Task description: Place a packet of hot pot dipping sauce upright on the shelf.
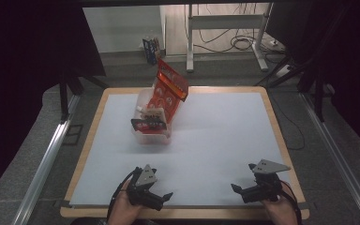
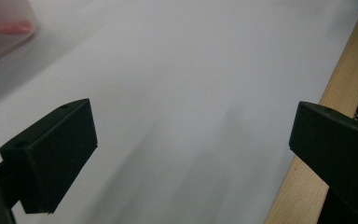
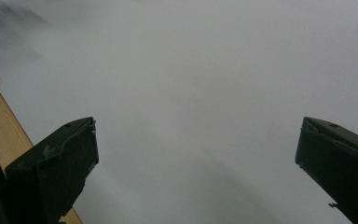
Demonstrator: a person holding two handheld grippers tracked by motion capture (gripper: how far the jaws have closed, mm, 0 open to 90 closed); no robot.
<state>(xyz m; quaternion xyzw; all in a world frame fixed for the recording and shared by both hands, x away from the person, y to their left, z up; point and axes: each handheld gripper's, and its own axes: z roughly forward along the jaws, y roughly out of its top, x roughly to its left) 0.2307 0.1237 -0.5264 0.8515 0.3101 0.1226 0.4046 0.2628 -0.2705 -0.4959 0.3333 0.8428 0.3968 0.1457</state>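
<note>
A clear plastic bin [image 1: 151,133] stands on the white mat [image 1: 215,136], left of centre and toward the back. An orange-red snack packet [image 1: 171,86] leans upright out of it, and a dark packet [image 1: 147,122] lies inside near the front. My left gripper [image 1: 161,190] rests near the table's front edge at the left, open with nothing between its jaws [image 2: 191,154]. My right gripper [image 1: 243,178] rests near the front edge at the right, also open and empty [image 3: 196,158]. A corner of the bin [image 2: 2,28] shows blurred in the left gripper view.
The wooden table edge [image 1: 183,213] frames the mat; it also appears as the wooden edge [image 2: 307,177] and the wooden strip [image 3: 4,126]. Beyond the table stand a white metal stand [image 1: 225,28] with cables on the floor and a small box [image 1: 151,49].
</note>
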